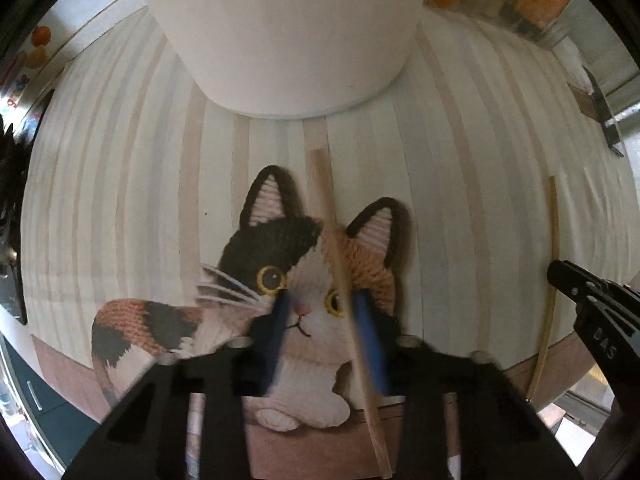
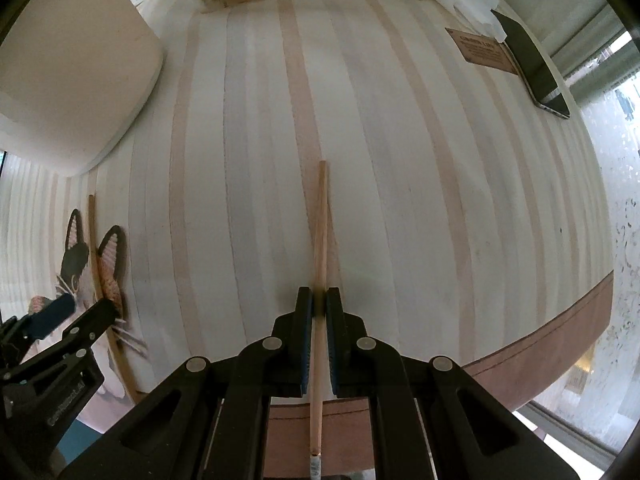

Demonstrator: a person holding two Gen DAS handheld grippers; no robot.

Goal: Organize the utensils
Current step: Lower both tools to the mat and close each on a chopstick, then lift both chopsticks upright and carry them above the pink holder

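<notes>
Though my left gripper point(image 1: 325, 340) is smeared by motion in its own view, I can see its blue pads point(image 1: 370, 344) drawn in around a wooden chopstick point(image 1: 343, 276), which runs away from me over the cat-shaped mat point(image 1: 276, 256) toward the white container point(image 1: 288, 36) at the far side. The blur keeps me from judging how squarely the pads sit, so I think the stick could pivot or slip out if I swing it. The container's wall looms close ahead; a low tip could knock it.

In the right wrist view, my right gripper point(image 2: 319, 308) is clamped on a second chopstick point(image 2: 320, 236), pads point(image 2: 306, 320) pressing both sides, its far end over the striped tabletop point(image 2: 400, 160). The grip sits well back from that tip, so it may droop or twist. A phone point(image 2: 532, 68) lies far right, clear of my path. My other gripper, at near left, could clash with this stick.
</notes>
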